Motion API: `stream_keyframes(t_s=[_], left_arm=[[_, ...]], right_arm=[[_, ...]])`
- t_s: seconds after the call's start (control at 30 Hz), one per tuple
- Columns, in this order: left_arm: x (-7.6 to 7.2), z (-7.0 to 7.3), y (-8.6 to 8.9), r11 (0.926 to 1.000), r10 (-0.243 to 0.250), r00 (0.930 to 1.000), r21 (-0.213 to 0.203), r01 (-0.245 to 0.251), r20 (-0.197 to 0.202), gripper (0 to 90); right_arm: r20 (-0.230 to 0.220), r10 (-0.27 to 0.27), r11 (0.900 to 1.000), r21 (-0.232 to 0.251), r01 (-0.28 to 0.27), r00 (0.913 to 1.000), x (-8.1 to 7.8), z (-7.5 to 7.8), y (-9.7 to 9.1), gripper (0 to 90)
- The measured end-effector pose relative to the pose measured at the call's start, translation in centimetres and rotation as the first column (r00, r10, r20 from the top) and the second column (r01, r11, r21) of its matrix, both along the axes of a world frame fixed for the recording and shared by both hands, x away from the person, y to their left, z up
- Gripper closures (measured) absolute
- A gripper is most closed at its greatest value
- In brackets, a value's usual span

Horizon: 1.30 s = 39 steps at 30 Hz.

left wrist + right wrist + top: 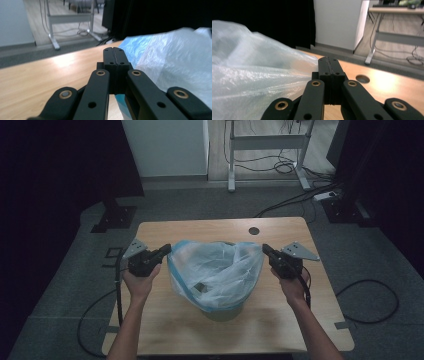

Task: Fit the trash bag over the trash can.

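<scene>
We hold the left gripper (165, 251) with its jaws pressed together on the blue-banded edge of the plastic bag (215, 270); in the left gripper view a strip of that edge shows beneath the closed jaws (119, 100). Our right gripper (266, 250) is likewise clamped together, the bag's film bunching right at its tips (307, 70). Between the two grippers the bag hangs spread open over a bin (222, 312) on the wooden table (165, 330).

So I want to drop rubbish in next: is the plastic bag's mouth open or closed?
Open. The plastic bag is spread wide over the bin, its mouth gaping upward, the left gripper and right gripper pinching opposite rims.
</scene>
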<state>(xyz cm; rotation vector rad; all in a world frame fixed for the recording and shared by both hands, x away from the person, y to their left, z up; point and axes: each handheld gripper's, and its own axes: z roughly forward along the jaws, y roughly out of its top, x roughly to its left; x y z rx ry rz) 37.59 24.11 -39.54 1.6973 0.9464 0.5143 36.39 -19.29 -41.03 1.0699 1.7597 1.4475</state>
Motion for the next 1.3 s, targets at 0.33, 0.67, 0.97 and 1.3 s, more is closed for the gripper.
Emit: stream_keyframes(t_s=[0.33, 0.67, 0.97, 1.3], left_arm=[[1.0, -2.3, -1.2, 0.9985, -0.005, 0.9947, 0.054, 0.01, -0.102, 89.9], [1.4, -4.3, -2.8, 0.9938, -0.03, 0.9852, 0.101, 0.047, -0.169, 89.9], [0.7, -3.5, -2.4, 0.9965, -0.031, 0.9923, 0.073, 0.04, -0.12, 89.9], [0.6, -3.3, -2.2, 0.9976, -0.046, 0.9915, 0.047, 0.052, -0.122, 89.8]], right_arm=[[-0.137, 0.022, 0.9998, 0.0, -0.022, 0.9903, 1.2, -4.0, 0.8, 89.3], [-0.198, 0.052, 0.9986, 0.0, -0.053, 0.9788, 1.1, -5.5, 1.6, 89.2], [-0.189, 0.034, 0.9994, 0.011, -0.033, 0.9815, 0.9, -5.4, 1.0, 89.2], [-0.186, 0.034, 0.999, 0.035, -0.028, 0.9819, 0.6, -5.6, 0.3, 89.1]])
